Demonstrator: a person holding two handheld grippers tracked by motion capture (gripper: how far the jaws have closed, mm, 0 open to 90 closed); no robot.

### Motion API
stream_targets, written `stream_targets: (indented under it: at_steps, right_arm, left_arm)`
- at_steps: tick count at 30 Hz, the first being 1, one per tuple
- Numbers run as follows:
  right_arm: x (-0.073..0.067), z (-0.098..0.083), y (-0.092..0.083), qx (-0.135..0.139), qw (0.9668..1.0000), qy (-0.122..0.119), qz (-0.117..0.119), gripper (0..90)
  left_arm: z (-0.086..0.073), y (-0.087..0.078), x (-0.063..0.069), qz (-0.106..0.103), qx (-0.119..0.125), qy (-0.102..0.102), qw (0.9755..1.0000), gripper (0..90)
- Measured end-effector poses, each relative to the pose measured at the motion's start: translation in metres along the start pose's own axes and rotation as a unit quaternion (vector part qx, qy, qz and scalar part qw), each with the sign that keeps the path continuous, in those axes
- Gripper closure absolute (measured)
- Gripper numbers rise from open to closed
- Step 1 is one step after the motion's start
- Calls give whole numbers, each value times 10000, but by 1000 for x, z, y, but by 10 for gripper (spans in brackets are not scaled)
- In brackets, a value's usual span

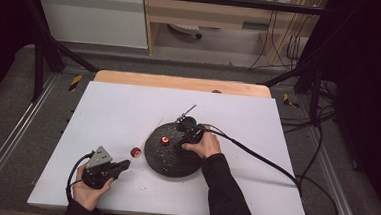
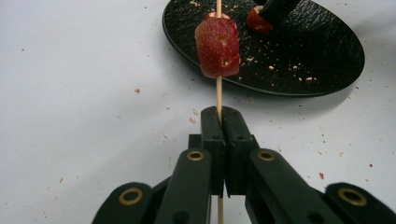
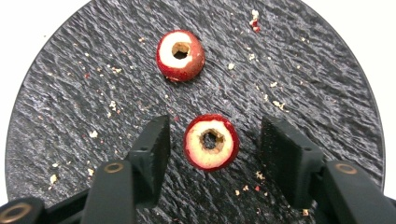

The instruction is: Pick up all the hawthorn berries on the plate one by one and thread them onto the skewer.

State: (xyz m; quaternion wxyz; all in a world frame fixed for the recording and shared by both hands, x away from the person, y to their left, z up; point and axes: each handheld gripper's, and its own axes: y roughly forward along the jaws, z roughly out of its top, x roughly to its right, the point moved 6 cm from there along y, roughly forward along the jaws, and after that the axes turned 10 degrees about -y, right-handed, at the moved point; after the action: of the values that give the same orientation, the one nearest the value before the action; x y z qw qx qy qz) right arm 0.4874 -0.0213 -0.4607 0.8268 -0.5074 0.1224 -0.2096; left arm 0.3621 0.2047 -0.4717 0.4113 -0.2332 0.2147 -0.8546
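My left gripper (image 2: 220, 116) is shut on a thin wooden skewer (image 2: 218, 93), which carries one red fruit piece (image 2: 217, 46) a short way past the jaws. From above, this gripper (image 1: 125, 164) rests at the front left with the skewered piece (image 1: 135, 152) beside the black plate (image 1: 172, 161). My right gripper (image 3: 215, 137) hangs over the plate (image 3: 70, 116), open. A cored red fruit piece (image 3: 210, 147) lies between its pads with a gap on each side. A second cored piece (image 3: 180, 55) lies farther off on the plate.
The round black plate sits mid-table on a white sheet (image 1: 128, 108), strewn with crumbs. Crumbs also dot the sheet around my left gripper. A cable (image 1: 260, 159) trails right from the right gripper. A wooden table edge (image 1: 180, 82) shows at the back.
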Motion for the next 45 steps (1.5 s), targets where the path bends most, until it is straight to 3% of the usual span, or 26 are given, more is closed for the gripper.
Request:
stream_targets:
  at_steps: [10,23,35,45]
  right_arm:
    - [1,0,5,-62,9998,103,136,597]
    - [1,0,4,-179,9987,424,204,611]
    - [-2,1,-12,37,9976,657,232,614]
    - [-3,1,-31,319,9962,800,102,615]
  left_arm:
    - [0,0,-1,-10,-12,0,10000,883]
    - [0,-1,1,-18,1,41,10000,882]
    - [0,0,3,-36,8,43,10000,882]
    - [-1,0,5,-40,-7,67,10000,882]
